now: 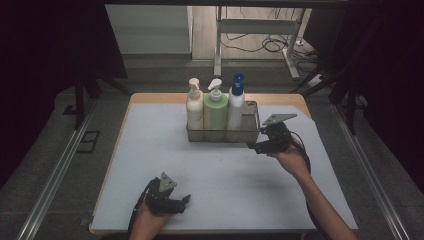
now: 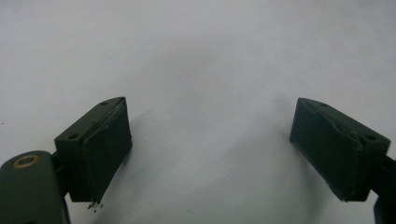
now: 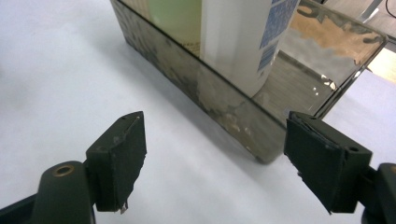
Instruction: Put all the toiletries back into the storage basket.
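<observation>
Right claw hangs with jaws apart and empty, just beside the metal caddy's near right corner. The white blue-capped bottle stands inside, just beyond.

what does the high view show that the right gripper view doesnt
High view alone: all three bottles with their pump tops, cream bottle, green bottle and white bottle, plus the left gripper low on the table.
Right gripper view alone: the tray wall close up and the label on the white bottle.
Both: the tray, green and white bottles, and the right gripper, fingers apart, holding nothing.
</observation>
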A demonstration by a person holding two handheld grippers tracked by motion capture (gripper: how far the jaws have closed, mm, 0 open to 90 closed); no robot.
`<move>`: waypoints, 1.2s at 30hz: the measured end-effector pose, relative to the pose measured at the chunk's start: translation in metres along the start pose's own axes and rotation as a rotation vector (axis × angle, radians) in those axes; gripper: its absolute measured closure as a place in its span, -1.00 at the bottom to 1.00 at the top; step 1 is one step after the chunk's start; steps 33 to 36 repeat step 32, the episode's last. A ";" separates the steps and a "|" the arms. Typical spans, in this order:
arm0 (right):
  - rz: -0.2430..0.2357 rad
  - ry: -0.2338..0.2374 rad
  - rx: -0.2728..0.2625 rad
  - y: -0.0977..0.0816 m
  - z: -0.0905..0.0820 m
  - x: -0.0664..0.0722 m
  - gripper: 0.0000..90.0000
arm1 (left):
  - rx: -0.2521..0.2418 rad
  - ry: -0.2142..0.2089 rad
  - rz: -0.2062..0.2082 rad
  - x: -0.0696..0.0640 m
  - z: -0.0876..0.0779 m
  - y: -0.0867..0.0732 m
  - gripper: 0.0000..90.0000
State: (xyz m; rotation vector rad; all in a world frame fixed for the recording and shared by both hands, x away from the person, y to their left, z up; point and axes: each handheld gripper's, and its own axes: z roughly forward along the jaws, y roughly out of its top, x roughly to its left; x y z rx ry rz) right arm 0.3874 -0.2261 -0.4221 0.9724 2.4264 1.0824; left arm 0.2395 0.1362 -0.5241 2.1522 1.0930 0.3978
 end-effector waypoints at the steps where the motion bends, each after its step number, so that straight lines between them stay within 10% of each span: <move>1: -0.004 0.002 0.000 -0.002 -0.002 0.001 -0.54 | 0.000 0.000 0.000 0.000 0.000 0.000 -0.73; 36: -0.020 -0.033 0.079 -0.096 -0.006 0.016 -0.72 | 0.000 0.000 -0.001 0.000 0.000 0.000 -0.73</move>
